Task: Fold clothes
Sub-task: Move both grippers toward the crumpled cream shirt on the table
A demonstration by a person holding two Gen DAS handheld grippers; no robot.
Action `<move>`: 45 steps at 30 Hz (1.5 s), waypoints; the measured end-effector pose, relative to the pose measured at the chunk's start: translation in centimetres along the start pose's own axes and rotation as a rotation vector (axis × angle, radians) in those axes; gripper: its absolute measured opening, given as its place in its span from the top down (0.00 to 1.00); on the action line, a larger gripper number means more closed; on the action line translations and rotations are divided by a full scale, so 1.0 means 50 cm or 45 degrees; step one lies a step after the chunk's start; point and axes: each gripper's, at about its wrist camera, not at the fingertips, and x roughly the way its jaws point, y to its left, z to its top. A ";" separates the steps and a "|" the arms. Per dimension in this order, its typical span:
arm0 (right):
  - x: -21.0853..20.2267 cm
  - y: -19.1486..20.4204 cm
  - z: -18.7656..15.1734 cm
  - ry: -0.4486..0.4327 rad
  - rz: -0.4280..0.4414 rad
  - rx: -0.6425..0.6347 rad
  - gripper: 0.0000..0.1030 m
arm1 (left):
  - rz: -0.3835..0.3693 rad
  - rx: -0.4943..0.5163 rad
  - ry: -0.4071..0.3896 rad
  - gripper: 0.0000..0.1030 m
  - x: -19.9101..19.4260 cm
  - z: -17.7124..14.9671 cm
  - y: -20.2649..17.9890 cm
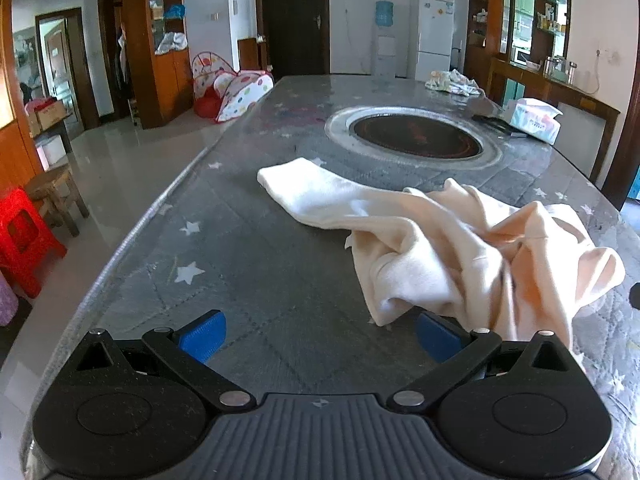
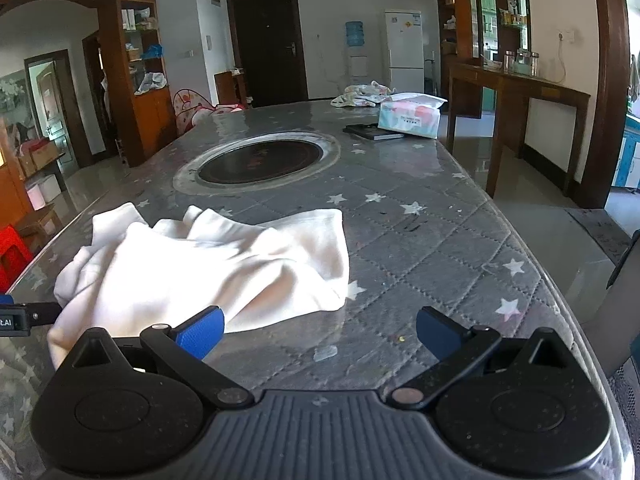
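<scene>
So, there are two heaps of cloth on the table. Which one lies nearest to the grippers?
The plain cream garment, crumpled just ahead of both open grippers. The other, a small patterned bundle, lies at the far end of the table, beyond the round inset and by the tissue pack.

A long table (image 1: 248, 264) under a grey quilted star-print cover fills the lower frame, a round cooktop (image 1: 414, 136) sunk in its middle. At top centre a dark door (image 1: 296, 20) sits in a white wall, a water dispenser (image 1: 384, 40) and white fridge (image 1: 434, 36) to its right. Wooden shelving (image 1: 156, 40) stands upper left; a red plastic stool (image 1: 24, 236) sits at the left edge on glossy pale floor tiles (image 1: 132, 160).
</scene>
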 end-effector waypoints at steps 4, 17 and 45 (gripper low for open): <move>-0.011 0.013 -0.005 -0.012 0.001 0.001 0.00 | -0.015 -0.016 0.012 0.00 0.007 0.002 0.005; -0.041 0.032 -0.015 0.028 0.041 0.009 0.00 | -0.019 0.034 -0.031 0.00 -0.058 -0.008 -0.034; -0.056 0.060 -0.021 0.023 0.068 -0.030 0.00 | -0.034 0.088 -0.002 0.00 -0.057 -0.024 -0.055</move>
